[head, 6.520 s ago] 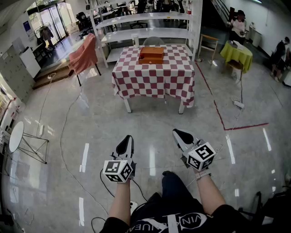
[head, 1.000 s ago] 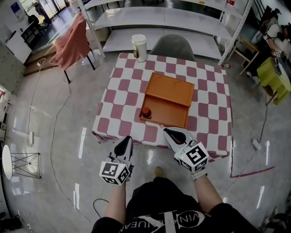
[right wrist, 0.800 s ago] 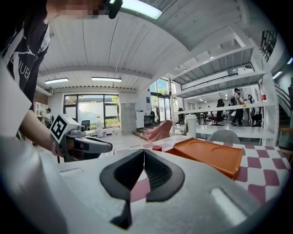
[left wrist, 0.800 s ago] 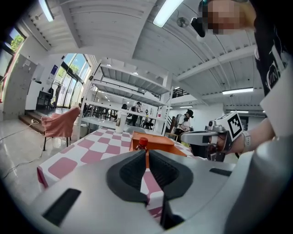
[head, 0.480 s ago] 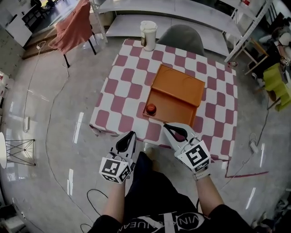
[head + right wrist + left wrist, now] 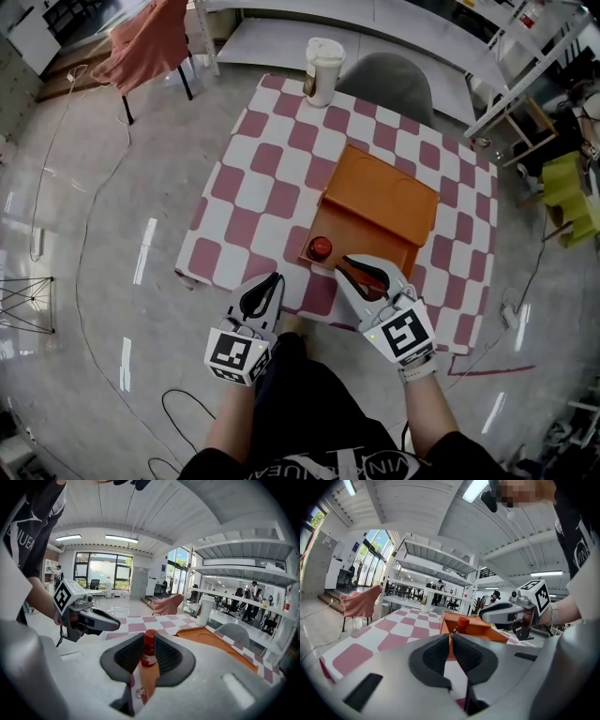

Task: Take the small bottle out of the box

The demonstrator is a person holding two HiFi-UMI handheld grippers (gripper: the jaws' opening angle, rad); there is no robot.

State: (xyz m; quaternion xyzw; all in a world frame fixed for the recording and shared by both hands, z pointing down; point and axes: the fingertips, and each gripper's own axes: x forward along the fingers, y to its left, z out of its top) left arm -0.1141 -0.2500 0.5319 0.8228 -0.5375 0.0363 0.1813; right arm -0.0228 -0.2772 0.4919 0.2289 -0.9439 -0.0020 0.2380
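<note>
Walk-up is done: the table [image 6: 272, 159] was across the room a few seconds back and now fills the head view, with both grippers at its near edge. The box [image 6: 384, 202] sits open on the checked cloth, lid laid back away from the person. A paper cup [image 6: 323, 58] stands at the far edge, well apart.

The left gripper [image 6: 273, 278] is at the near table edge, left of the box, jaws together or all but, nothing in them. The right gripper [image 6: 349, 264] is over the box's near rim. Its jaws have just been opening from fully closed and now stand a little apart, pads pressing on nothing.

The bottle [image 6: 321, 247] stands upright in the box's near left corner, red cap up, untouched. The right gripper view shows it lined up in the gap, but it lies just beyond the tips — head view puts it slightly left of them.

My read: reach phase, grasp next — the jaws probably need to open wider first.
</note>
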